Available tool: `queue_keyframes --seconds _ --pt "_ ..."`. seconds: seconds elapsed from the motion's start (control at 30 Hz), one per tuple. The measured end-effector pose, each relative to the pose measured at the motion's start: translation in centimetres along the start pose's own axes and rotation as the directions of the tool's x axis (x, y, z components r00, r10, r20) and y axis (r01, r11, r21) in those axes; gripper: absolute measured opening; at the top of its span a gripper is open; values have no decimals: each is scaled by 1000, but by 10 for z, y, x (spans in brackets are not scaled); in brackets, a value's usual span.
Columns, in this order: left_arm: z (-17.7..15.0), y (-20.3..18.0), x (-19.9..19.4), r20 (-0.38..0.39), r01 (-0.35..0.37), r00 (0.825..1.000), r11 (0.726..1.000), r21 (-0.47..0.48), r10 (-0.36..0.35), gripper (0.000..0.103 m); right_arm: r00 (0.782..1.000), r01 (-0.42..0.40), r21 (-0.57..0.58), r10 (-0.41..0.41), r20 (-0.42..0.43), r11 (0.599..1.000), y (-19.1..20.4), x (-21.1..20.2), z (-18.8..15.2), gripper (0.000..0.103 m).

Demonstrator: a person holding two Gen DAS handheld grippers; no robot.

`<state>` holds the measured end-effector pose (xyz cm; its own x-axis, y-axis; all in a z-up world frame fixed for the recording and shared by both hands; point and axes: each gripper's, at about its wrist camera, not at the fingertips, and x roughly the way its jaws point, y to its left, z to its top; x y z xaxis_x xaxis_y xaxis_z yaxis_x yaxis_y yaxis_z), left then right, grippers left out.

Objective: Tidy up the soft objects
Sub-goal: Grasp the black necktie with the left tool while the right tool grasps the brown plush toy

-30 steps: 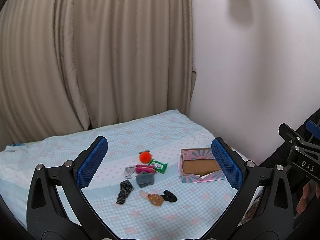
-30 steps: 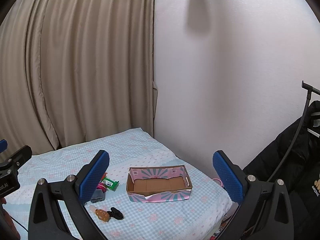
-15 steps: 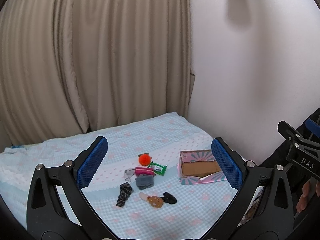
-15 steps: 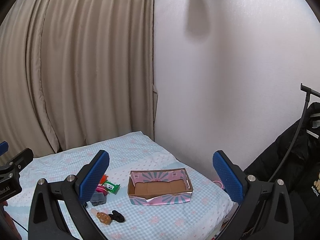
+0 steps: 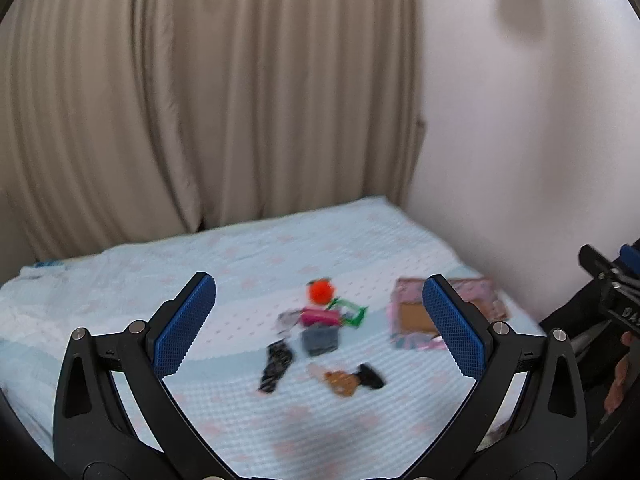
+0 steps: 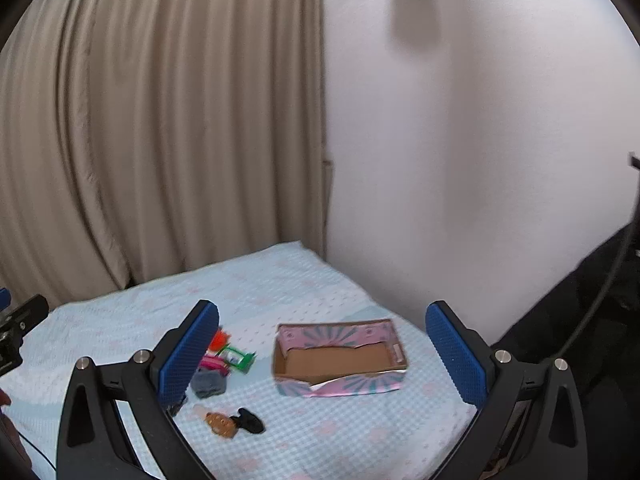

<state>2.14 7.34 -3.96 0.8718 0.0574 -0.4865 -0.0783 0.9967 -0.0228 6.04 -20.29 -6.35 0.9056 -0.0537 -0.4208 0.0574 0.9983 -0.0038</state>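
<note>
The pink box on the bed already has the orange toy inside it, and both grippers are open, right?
Not quite. The pink box holds nothing, as the right wrist view shows; the orange toy lies on the bed beside it. The left gripper and the right gripper are open.

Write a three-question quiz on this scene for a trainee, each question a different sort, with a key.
1. True or false: the cardboard box already holds some of the soft items.
2. Multiple choice: the orange ball lies (A) inside the box, (B) on the bed at the far end of the pile, (C) in the left gripper.
3. Fill in: both the left gripper and the right gripper are ____ and hold nothing.

Key: 1 false, its brown floor is bare; 2 B; 3 open.
</note>
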Motion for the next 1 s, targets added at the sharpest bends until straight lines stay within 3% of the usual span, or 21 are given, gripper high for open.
queue_keyframes --seconds 0.13,0.27,0.43,0.6,0.73,0.87,1.0 --pt "-29 23 42 -83 -40 996 999 -11 38 103 992 -111 -35 108 -67 993 21 44 -23 103" --pt "-71 47 96 -193 -86 978 996 -31 78 103 967 -230 -89 217 -131 969 50 93 -57 103" --pt "-123 65 167 -275 -128 955 990 -50 110 103 920 -374 -211 332 -208 903 92 156 -116 103" --pt "-162 74 238 -338 -134 936 987 -92 96 103 857 -498 -294 411 -312 816 129 213 -180 103" --pt "-193 74 300 -381 -142 919 986 -87 99 103 797 -588 -349 449 -403 730 155 253 -231 96" --pt "-223 77 344 -434 -138 896 987 -83 89 103 755 -642 -396 452 -476 656 177 286 -278 84" --pt "-251 85 379 -476 -155 875 983 -95 92 102 724 -676 -415 446 -527 608 189 308 -310 75"
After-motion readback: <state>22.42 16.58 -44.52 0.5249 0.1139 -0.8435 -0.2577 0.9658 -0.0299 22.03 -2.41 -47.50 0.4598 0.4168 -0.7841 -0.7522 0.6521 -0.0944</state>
